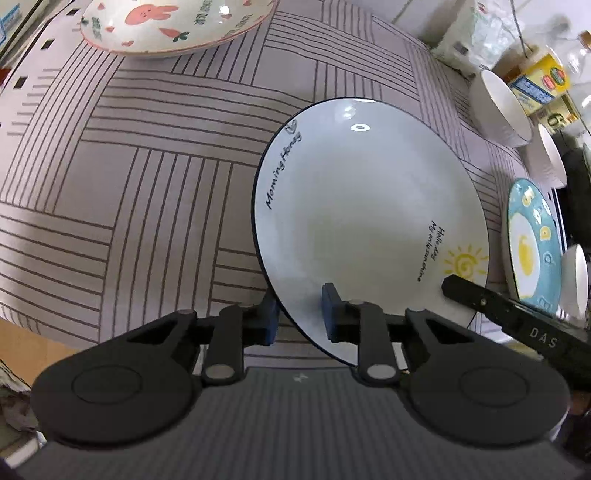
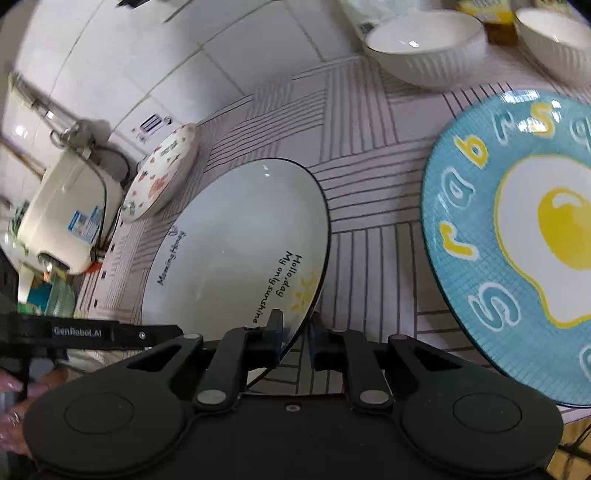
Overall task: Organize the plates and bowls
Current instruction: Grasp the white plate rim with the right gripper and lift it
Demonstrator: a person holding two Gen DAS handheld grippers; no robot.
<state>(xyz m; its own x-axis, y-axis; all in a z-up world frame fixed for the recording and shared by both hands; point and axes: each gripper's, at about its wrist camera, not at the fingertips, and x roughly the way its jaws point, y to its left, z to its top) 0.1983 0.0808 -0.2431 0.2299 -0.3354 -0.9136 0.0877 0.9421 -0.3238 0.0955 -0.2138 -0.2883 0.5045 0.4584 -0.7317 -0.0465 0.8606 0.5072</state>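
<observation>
You have the white plate on the table pinched at opposite rims by left gripper and right gripper; next, lift level and together toward another plate

Three plates are counted: white plate, rabbit-print plate and blue egg plate. Three white bowls are counted along the tabletop edge.
</observation>
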